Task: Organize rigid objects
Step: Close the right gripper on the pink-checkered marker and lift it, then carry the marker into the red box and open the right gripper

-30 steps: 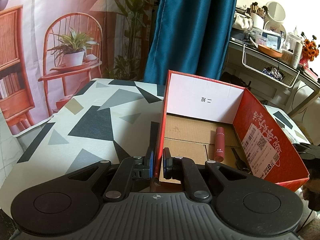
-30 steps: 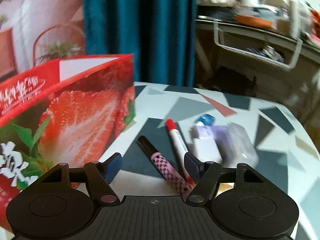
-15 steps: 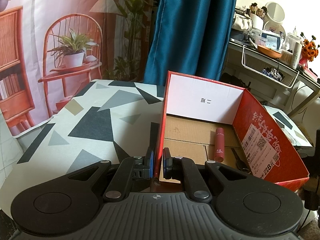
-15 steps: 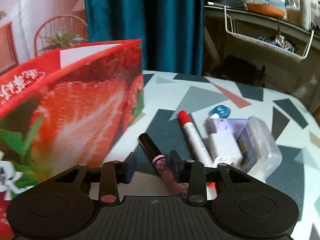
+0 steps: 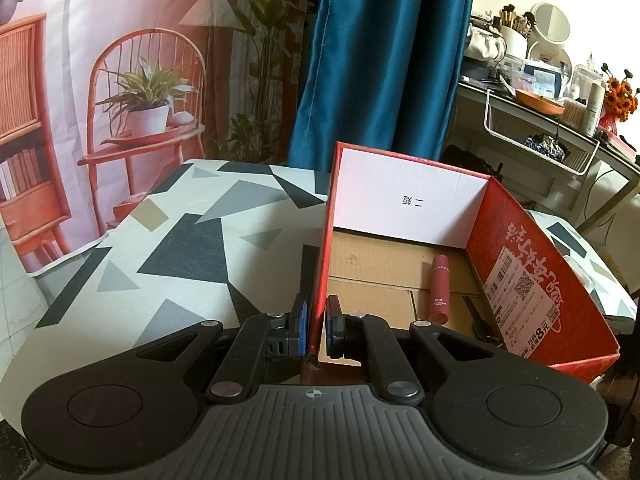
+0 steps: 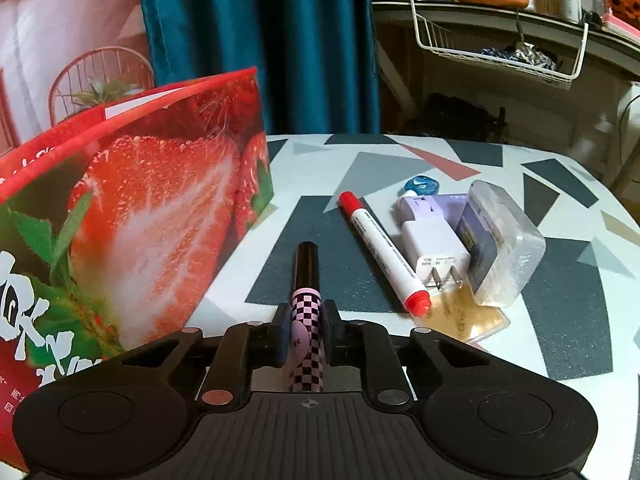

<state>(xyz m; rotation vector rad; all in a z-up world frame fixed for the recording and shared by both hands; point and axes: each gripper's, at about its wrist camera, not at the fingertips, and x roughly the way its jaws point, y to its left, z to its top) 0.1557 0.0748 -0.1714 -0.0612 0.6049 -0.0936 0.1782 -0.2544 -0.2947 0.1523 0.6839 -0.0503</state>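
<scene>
My left gripper (image 5: 316, 322) is shut on the left wall of the open red strawberry box (image 5: 532, 276). A red lipstick tube (image 5: 439, 289) and dark keys (image 5: 482, 326) lie on the box's cardboard floor. My right gripper (image 6: 306, 322) is shut on a checkered pink-and-black pen (image 6: 306, 280), just right of the box's strawberry-printed outer wall (image 6: 132, 216). To the pen's right on the table lie a white marker with red ends (image 6: 384, 252), a white plug charger (image 6: 432, 248), a clear plastic case (image 6: 500, 240) and a small blue object (image 6: 420, 186).
The table wears a cloth with grey and black triangles (image 5: 180, 248). A yellowish card (image 6: 460, 316) lies under the charger. A teal curtain (image 5: 380, 60) hangs behind the table. A cluttered shelf with a white wire basket (image 6: 500, 48) stands at the back right.
My right gripper moved forward over the checkered pen and closed on it; a second ago it was open. The left gripper has stayed clamped on the box wall.
</scene>
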